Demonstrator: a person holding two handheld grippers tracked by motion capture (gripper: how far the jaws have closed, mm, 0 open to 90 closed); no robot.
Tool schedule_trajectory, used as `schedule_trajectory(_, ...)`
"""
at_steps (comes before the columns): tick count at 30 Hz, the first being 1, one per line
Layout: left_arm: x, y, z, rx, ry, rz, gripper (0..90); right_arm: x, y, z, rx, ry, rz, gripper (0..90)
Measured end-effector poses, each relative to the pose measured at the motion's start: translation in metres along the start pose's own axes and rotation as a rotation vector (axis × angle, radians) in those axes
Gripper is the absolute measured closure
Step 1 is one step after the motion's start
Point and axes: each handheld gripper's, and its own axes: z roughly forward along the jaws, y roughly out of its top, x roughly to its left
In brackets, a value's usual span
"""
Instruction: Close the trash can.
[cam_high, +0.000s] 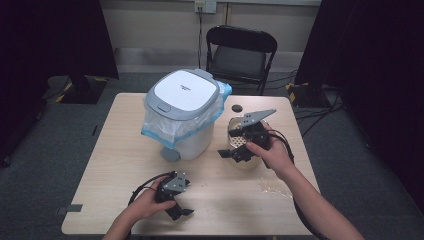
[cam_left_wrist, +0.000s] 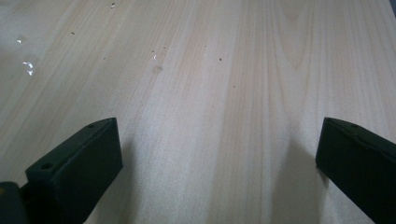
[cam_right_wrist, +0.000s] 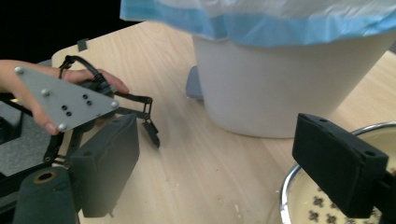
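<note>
Looking down from the high view, the right gripper (cam_high: 239, 145) hangs over a round metal bowl (cam_high: 241, 134) with a holed cream insert, which sits on the table (cam_high: 125, 125) just to the right of a white bin (cam_high: 182, 112) with its lid shut and a blue bag folded over its rim. A small dark disc (cam_high: 236, 108) lies behind the bowl. The left gripper (cam_high: 175, 200) rests low near the front edge of the table, well apart from the bowl and the bin.

From the left gripper view, the jaws stand wide apart over bare wood with nothing between them; a few crumbs (cam_left_wrist: 155, 57) dot the surface ahead.

From the right gripper view, the jaws are spread too and hold nothing. The bowl's rim (cam_right_wrist: 299, 179) shows at the lower right, passing under the right-hand jaw, with the bin's wall (cam_right_wrist: 280, 79) just beyond and the other hand (cam_right_wrist: 77, 81) farther off at the left.

The step looks to be taking hold of the bowl. To do it well, lower one jaw inside the rim and one outside, square to the edge, then close firmly before lifting, keeping the bowl level and clear of the bin.
</note>
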Motion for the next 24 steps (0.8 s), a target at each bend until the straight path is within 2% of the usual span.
schedule_trajectory(2, -0.001, 0.0, 0.001, -0.001, -0.012, -0.012, 0.0, 0.001, -0.005, 0.001, 0.002, 0.011, 0.001, 14.3)
schedule_trajectory(10, -0.001, 0.0, 0.001, -0.006, -0.013, -0.019, 0.0, 0.003, -0.021, 0.005, 0.014, 0.022, 0.012, 14.3)
schedule_trajectory(24, -0.001, 0.0, 0.001, -0.004, -0.013, -0.019, 0.0, 0.008, -0.042, 0.009, 0.019, 0.037, 0.029, 14.3)
